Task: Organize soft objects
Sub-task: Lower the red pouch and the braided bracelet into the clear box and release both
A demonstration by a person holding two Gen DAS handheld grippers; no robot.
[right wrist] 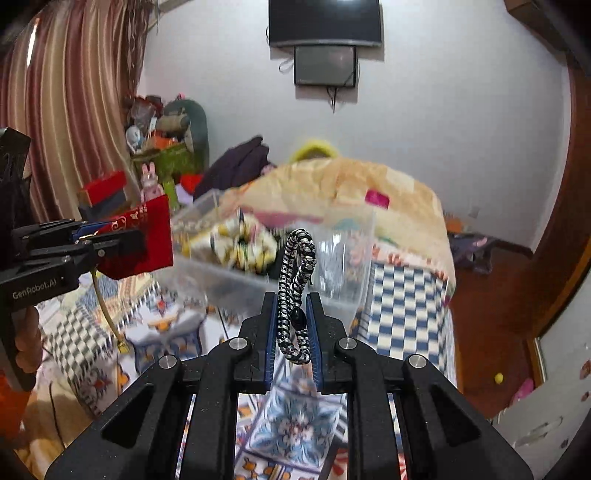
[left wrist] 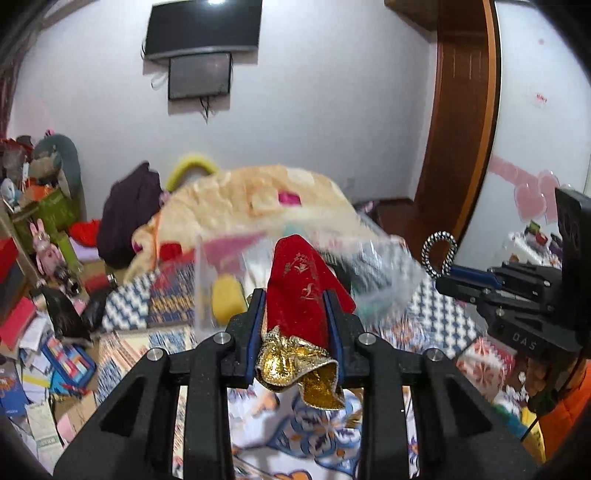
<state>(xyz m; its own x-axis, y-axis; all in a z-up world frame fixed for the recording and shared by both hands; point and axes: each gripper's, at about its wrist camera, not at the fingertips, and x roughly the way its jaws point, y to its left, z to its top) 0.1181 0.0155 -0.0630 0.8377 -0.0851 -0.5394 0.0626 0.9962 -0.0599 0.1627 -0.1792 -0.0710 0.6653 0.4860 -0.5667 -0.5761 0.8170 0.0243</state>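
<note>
2 grippers up, both loaded. Left gripper (left wrist: pixel 295 299) is clamped on a red velvet pouch (left wrist: pixel 301 280) w/ gold print; its gold-lined mouth (left wrist: pixel 295 363) flops out toward the camera between the blue pads, red end pointing up at 12. From the right wrist view the same pouch (right wrist: pixel 142 236) sits at 9, and a thin gold cord (right wrist: pixel 107 314) hangs off it w/ a little charm at the end.

Right gripper (right wrist: pixel 291 299) is squeezed narrow on a black & white braided hair tie (right wrist: pixel 295 280), standing upright as a loop w/ a dark bead low between the pads. In the left view that tie (left wrist: pixel 439 253) shows at 3, poking off the front of the other tool.

Just past both sets of fingertips is a clear plastic bin (right wrist: pixel 343 254) on the patterned bedspread (right wrist: pixel 402 295) (blue/white checks + floral patches). Pretty blurry, but there's a yellow-white scrunchie (right wrist: pixel 243 243) inside, and a yellow sponge-looking lump (left wrist: pixel 227 295) at 10 in the left view.

Behind the bin: big cream quilt pile (right wrist: pixel 351 181), a dark purple bundle (right wrist: pixel 236 166) at 11. Far wall has a TV (right wrist: pixel 325 22) at 12; striped curtain (right wrist: pixel 74 92) at 10.
</note>
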